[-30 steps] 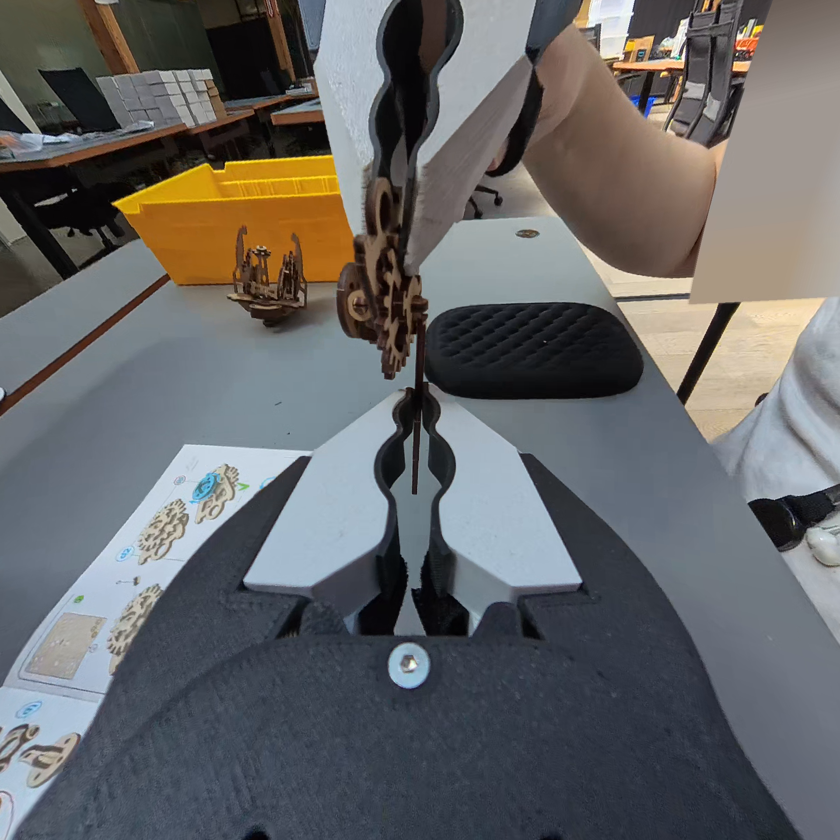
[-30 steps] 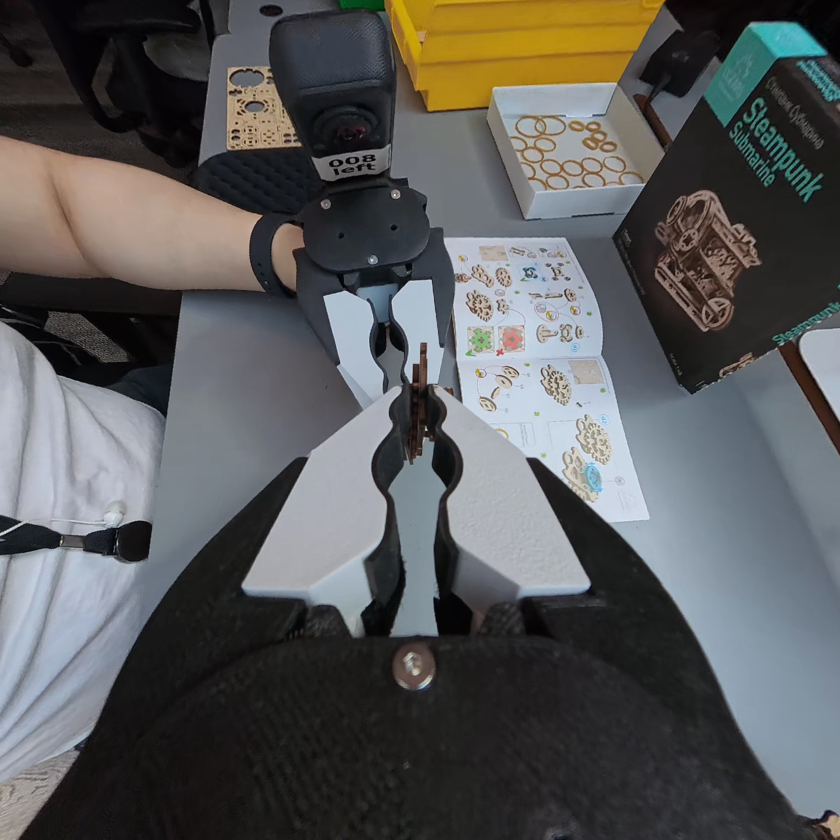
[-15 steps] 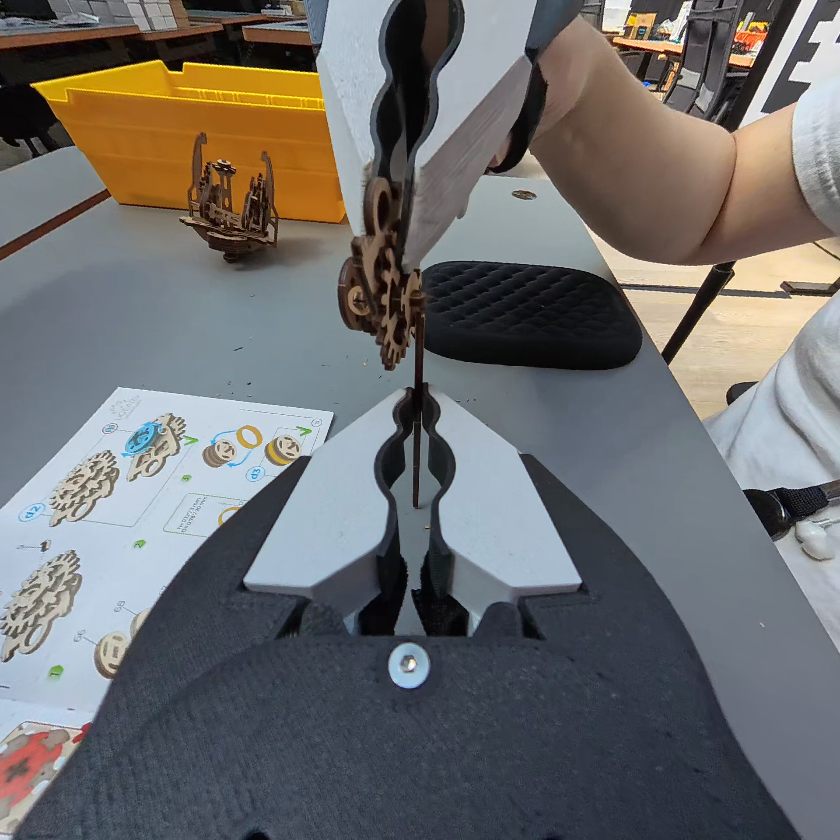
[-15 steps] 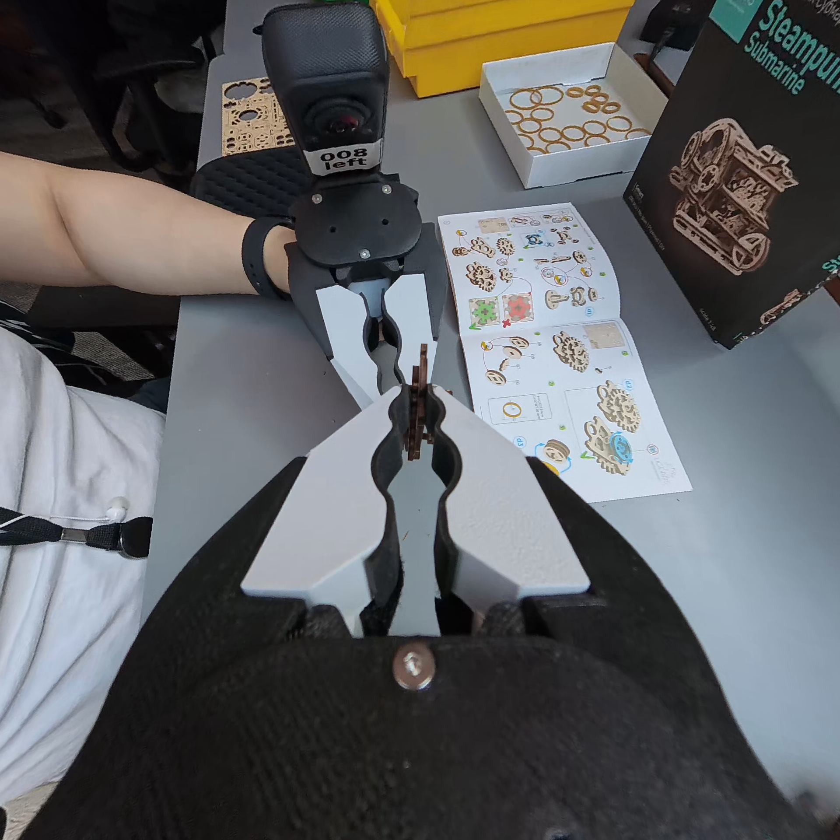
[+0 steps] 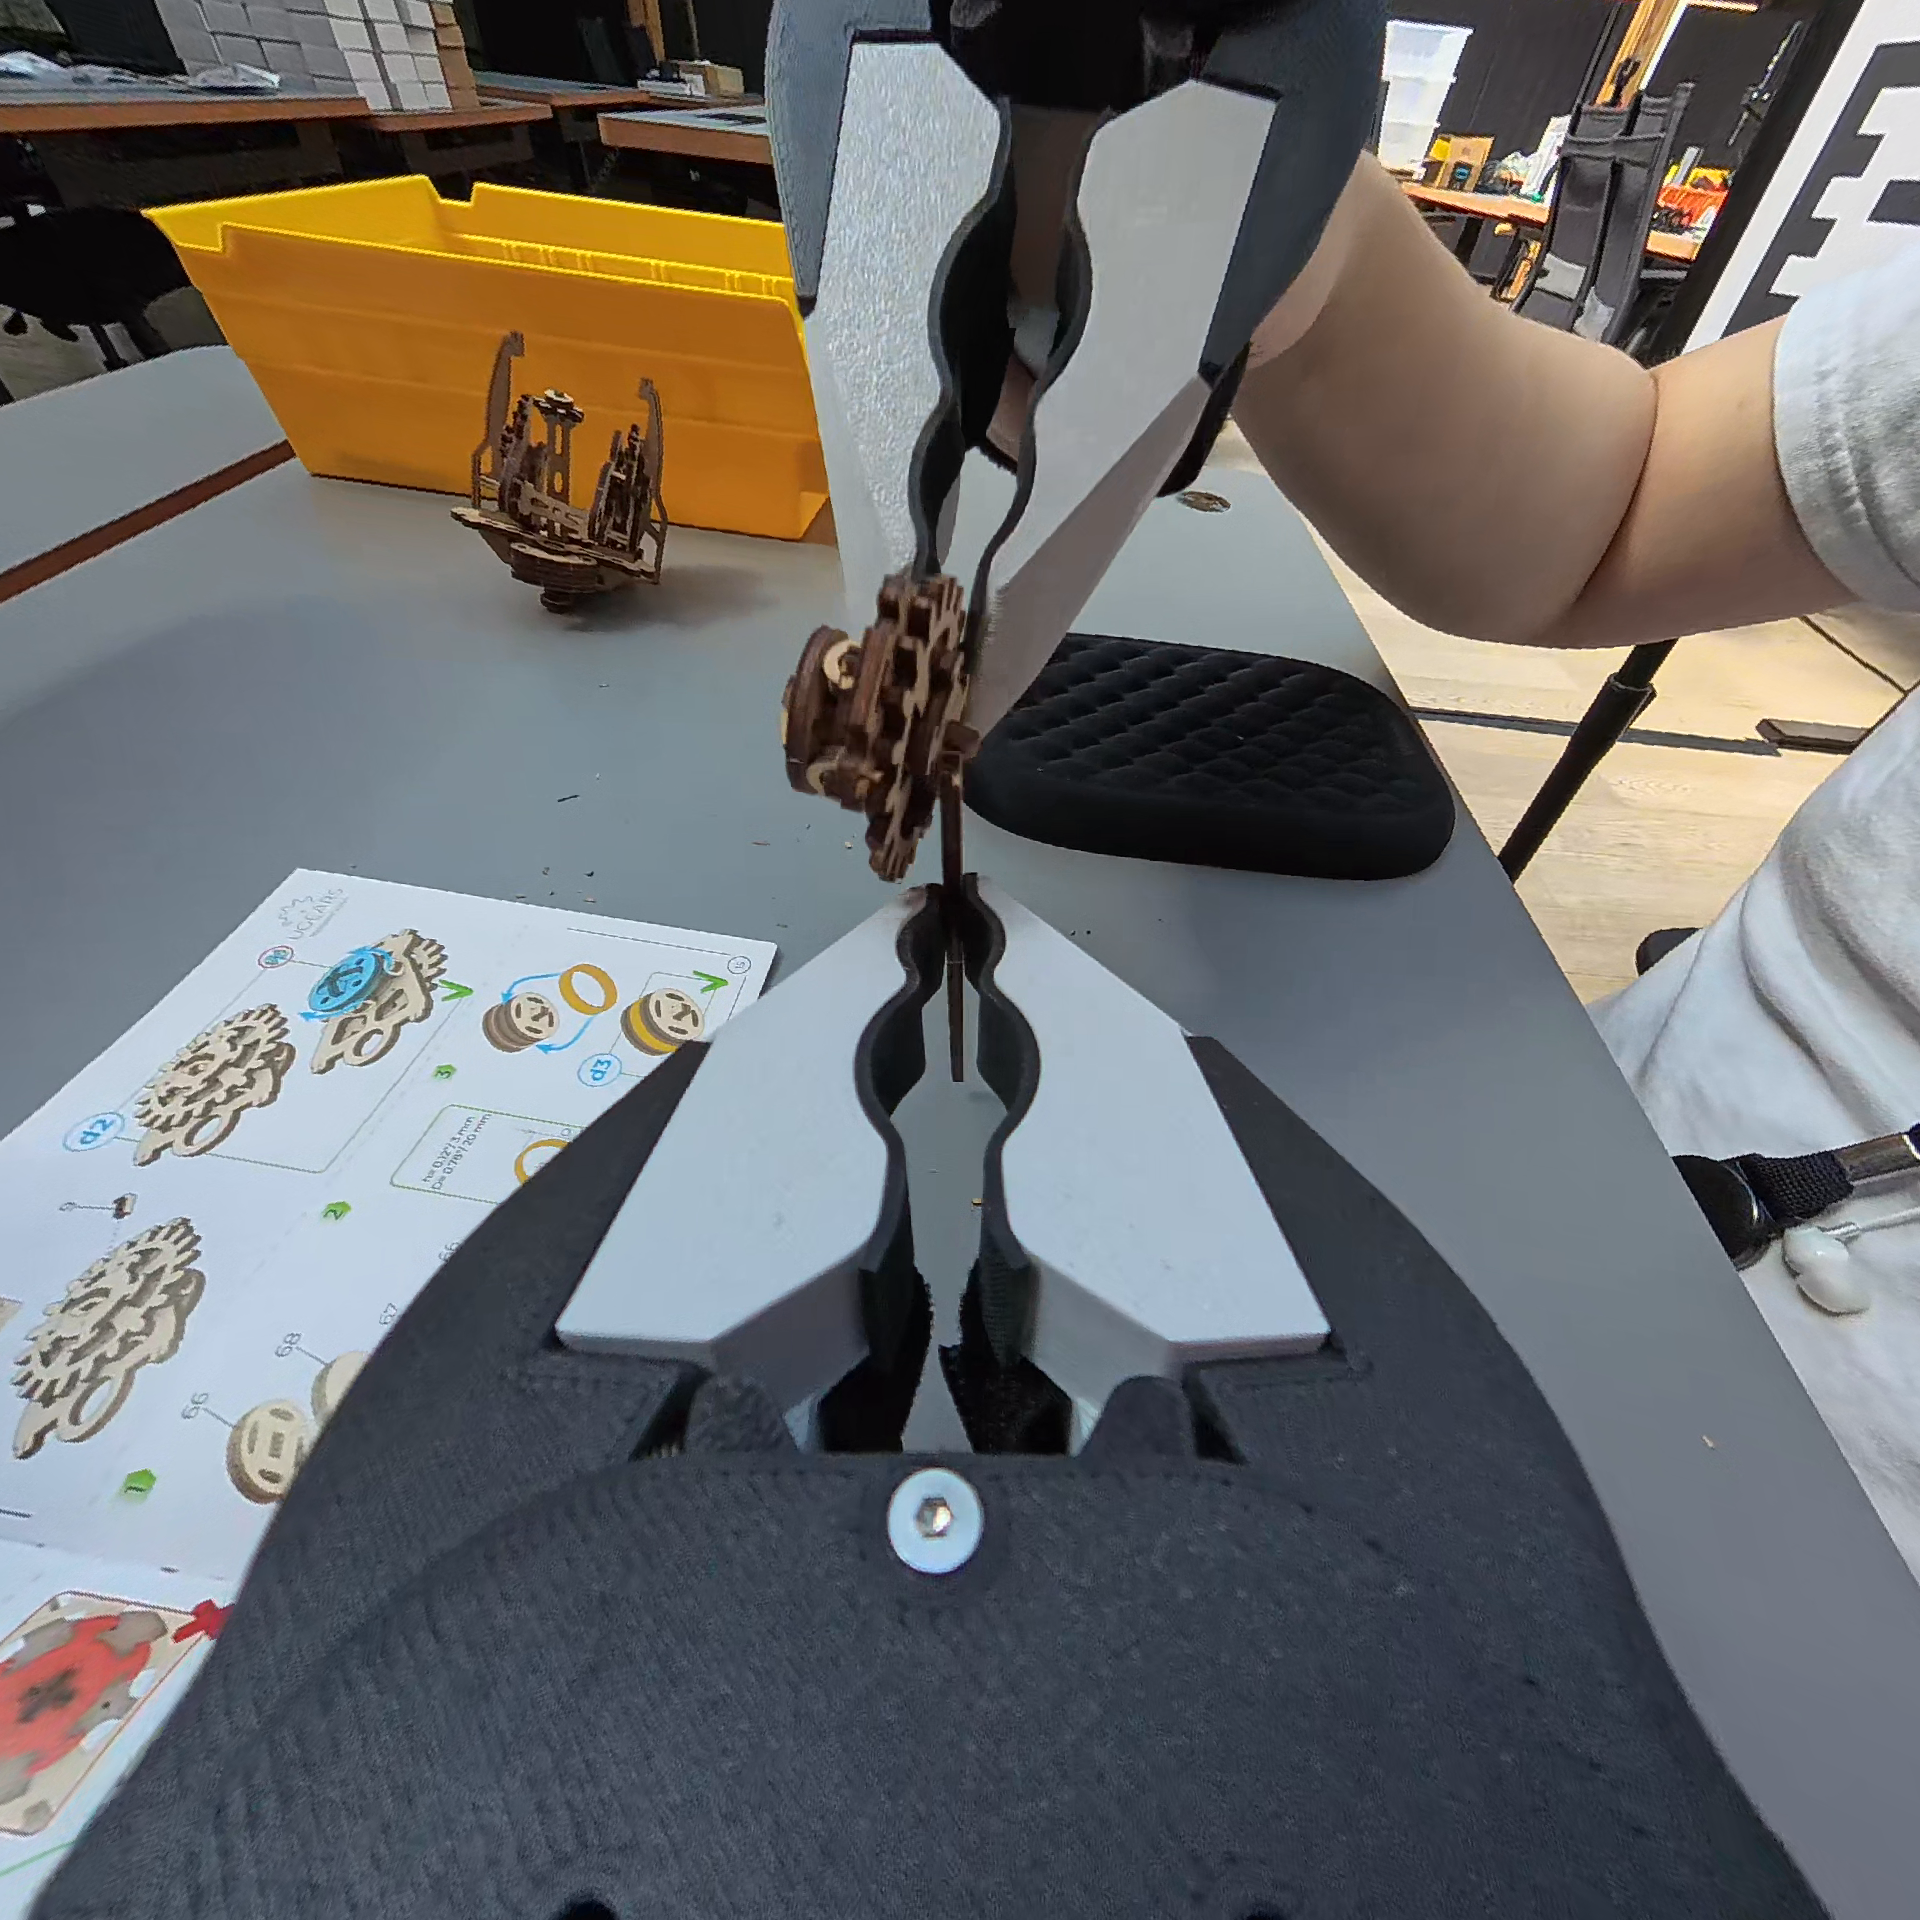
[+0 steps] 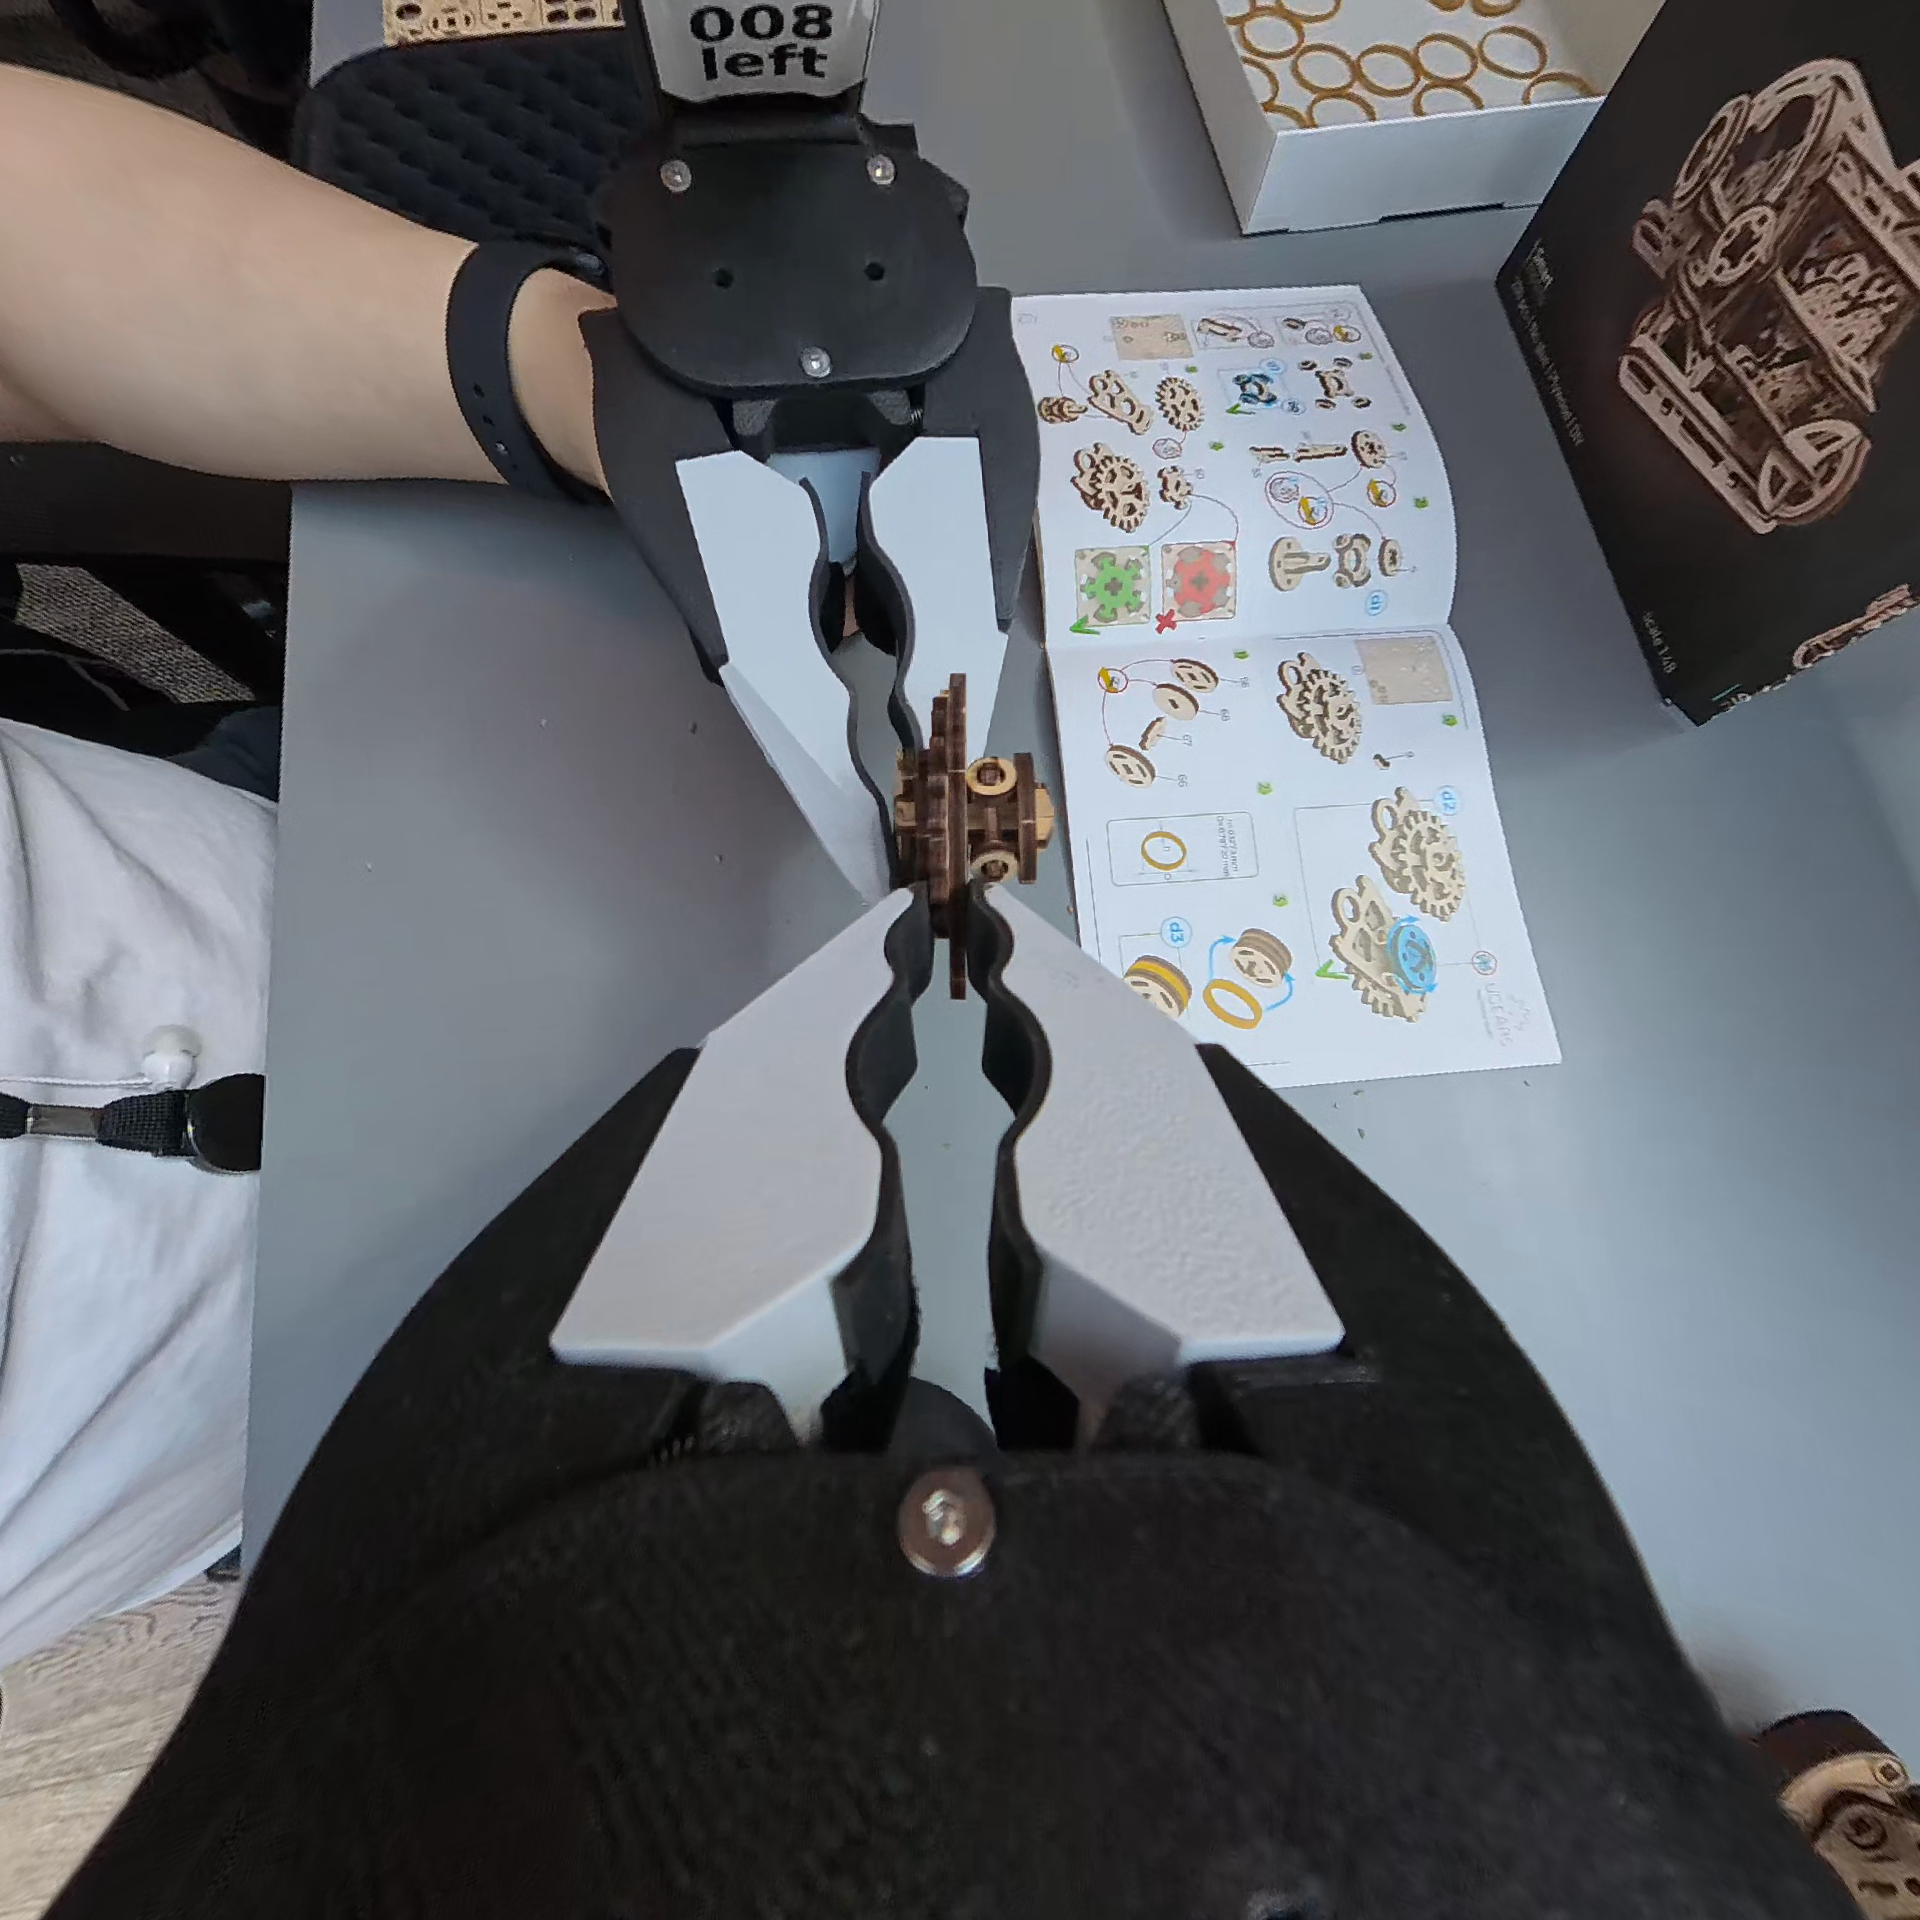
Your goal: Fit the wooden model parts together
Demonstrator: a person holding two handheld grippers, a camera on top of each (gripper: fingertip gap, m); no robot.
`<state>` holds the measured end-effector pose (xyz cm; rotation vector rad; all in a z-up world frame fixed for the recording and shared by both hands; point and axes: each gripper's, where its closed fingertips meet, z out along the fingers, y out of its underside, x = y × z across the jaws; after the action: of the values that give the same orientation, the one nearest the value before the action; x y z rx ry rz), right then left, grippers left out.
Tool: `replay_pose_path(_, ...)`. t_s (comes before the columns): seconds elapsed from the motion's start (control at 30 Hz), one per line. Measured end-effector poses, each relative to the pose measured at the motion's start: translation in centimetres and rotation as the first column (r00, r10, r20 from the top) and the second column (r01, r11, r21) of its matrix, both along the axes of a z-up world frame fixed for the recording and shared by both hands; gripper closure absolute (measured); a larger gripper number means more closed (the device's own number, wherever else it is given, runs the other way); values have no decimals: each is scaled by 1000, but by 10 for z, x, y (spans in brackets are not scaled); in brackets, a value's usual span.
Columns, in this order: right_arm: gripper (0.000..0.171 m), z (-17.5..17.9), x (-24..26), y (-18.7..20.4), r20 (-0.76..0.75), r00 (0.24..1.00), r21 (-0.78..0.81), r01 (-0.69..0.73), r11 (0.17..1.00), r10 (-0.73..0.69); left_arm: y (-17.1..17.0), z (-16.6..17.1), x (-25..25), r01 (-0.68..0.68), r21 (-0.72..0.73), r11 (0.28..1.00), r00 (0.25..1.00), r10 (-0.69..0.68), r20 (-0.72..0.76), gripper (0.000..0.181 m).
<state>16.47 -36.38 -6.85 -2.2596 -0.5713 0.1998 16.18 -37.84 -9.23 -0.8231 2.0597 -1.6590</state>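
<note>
Over the grey desk [image 5: 312, 727] the two grippers meet tip to tip. The left gripper [image 5: 951, 914] has its jaws pinched on a thin flat wooden piece [image 5: 953, 997], held edge-on and upright between the tips. The right gripper [image 6: 945, 914] comes in from the opposite side, its jaws clamped on the rim of a wooden gear cluster [image 5: 883, 717], a stack of toothed wheels with a small drum on one side. The flat piece's upper end touches the cluster's lower edge; whether it is seated in a slot I cannot tell. Both parts hang in the air above the desk, just beside the open instruction booklet [image 6: 1278, 675]. Farther back stand a part-built wooden model [image 5: 561, 499], a yellow bin [image 5: 468, 312] and a black padded cushion [image 5: 1216, 748]. A dark product box [image 6: 1745, 343] and a white tray of rings [image 6: 1382, 114] sit beyond the booklet.
</note>
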Motion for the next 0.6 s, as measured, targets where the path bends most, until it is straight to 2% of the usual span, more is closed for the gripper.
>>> replay_pose_path(0.13,167,15,-2,1,-81,997,45,2,999,2,0,-1,0,-2,-2,1000,1000,2,-11,181)
replay_pose_path(0.33,167,19,0,-7,-144,989,-3,25,1000,-26,2,4,-4,-11,-35,999,999,9,-42,181)
replay_pose_path(0.4,167,24,-2,-9,-254,966,-23,47,999,-51,-3,-1,-11,30,-43,999,992,-35,-123,181)
replay_pose_path(0.5,167,35,-3,-12,-519,849,-73,69,995,-97,-14,-17,-31,134,-110,985,917,-165,-362,181)
replay_pose_path(0.6,167,45,-3,-17,-723,683,-93,51,994,-103,-15,-22,-40,154,-139,978,867,-201,-456,180)
